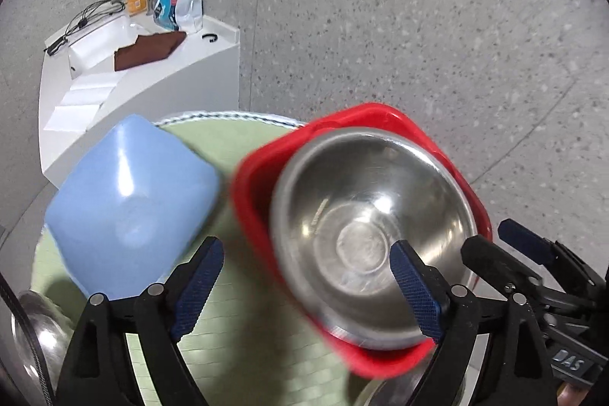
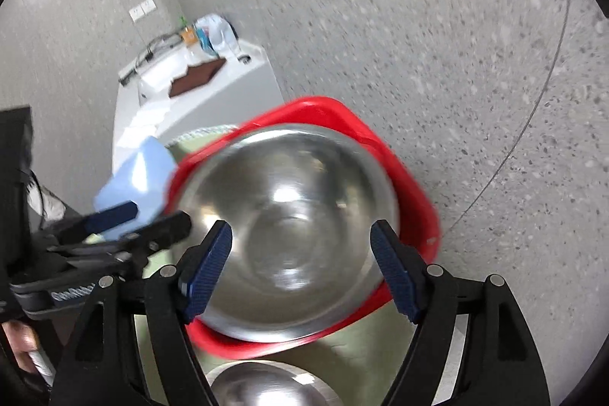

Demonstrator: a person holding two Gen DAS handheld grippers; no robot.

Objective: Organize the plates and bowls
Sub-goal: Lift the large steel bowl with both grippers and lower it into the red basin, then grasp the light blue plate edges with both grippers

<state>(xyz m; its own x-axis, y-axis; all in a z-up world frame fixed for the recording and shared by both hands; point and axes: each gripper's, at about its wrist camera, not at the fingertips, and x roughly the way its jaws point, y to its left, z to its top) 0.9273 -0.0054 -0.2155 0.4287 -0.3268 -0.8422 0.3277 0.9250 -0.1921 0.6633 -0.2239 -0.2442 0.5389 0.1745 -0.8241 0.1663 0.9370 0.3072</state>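
Note:
A steel bowl [image 1: 371, 234] sits inside a red square bowl [image 1: 384, 117] on a round green mat [image 1: 236, 155]. A blue square bowl [image 1: 133, 200] lies upside down to its left. My left gripper [image 1: 306, 286] is open and empty, low over the mat, its right finger in front of the steel bowl. My right gripper [image 2: 300, 269] is open, its fingers either side of the steel bowl [image 2: 289, 215] nested in the red bowl [image 2: 415, 200]. The left gripper [image 2: 125, 215] shows in the right wrist view near the blue bowl [image 2: 141, 174].
Another steel bowl [image 2: 266, 387] lies near the mat's front edge, and a steel bowl [image 1: 34, 330] shows at the lower left. A white counter [image 1: 160, 78] with a brown cloth [image 1: 148, 50], bags and cables stands behind. The floor is grey speckled stone.

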